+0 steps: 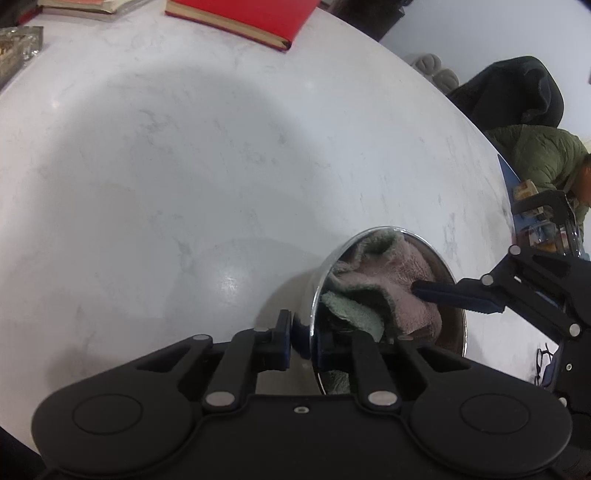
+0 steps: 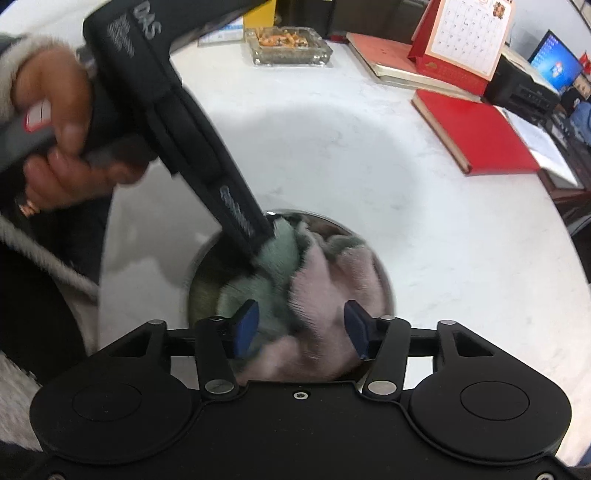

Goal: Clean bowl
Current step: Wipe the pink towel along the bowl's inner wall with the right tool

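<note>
A shiny steel bowl (image 1: 452,334) stands on the white marble table, low in both views; it also shows in the right wrist view (image 2: 384,275). A pink and green fluffy cloth (image 1: 402,280) fills it, also seen in the right wrist view (image 2: 332,280). My left gripper (image 1: 303,341) is shut on the bowl's near rim, one finger outside, one inside. My right gripper (image 2: 301,328) is open, its blue pads on either side of the cloth, pressing into it inside the bowl. From the left wrist view the right gripper (image 1: 428,290) enters from the right, its tip on the pink cloth.
A red book (image 1: 240,18) lies at the table's far edge; it also shows in the right wrist view (image 2: 476,136). A glass ashtray (image 2: 290,46), more books and a desk calendar (image 2: 465,37) stand at the back. Glasses (image 1: 545,363) lie at the right.
</note>
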